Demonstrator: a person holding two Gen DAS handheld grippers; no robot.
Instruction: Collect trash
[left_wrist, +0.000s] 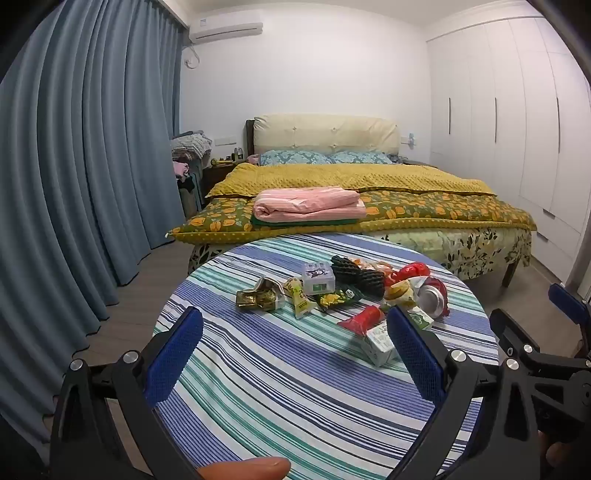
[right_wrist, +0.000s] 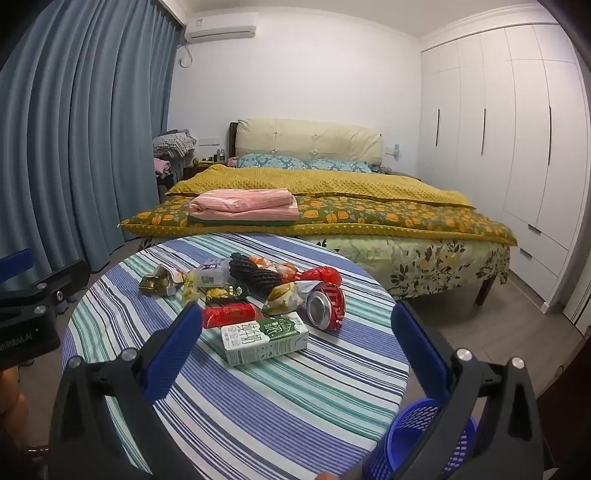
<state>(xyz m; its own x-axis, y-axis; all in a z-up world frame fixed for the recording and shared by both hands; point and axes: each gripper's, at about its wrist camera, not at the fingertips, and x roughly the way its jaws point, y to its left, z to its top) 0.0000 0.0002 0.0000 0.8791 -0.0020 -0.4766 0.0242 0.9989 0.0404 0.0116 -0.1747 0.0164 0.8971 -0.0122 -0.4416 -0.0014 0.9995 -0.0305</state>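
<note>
A heap of trash lies on the far half of a round table with a striped cloth (left_wrist: 280, 387) (right_wrist: 258, 398). In it are a green-and-white milk carton (right_wrist: 264, 338) (left_wrist: 378, 343), a crushed red can (right_wrist: 325, 303) (left_wrist: 433, 295), a red wrapper (right_wrist: 229, 314) (left_wrist: 364, 319), black foam netting (right_wrist: 255, 275) (left_wrist: 356, 275), a small white box (left_wrist: 318, 277) and gold and yellow wrappers (left_wrist: 260, 295). My left gripper (left_wrist: 293, 325) is open over the near cloth, short of the heap. My right gripper (right_wrist: 293, 321) is open too, the carton lying beyond its fingertips, untouched.
A blue mesh waste basket (right_wrist: 417, 439) stands on the floor at the table's near right edge. Behind the table is a bed (left_wrist: 369, 206) with a folded pink blanket. Blue curtains (left_wrist: 74, 166) hang left, white wardrobes (right_wrist: 517, 147) right. A thumb (left_wrist: 251, 467) shows at the bottom.
</note>
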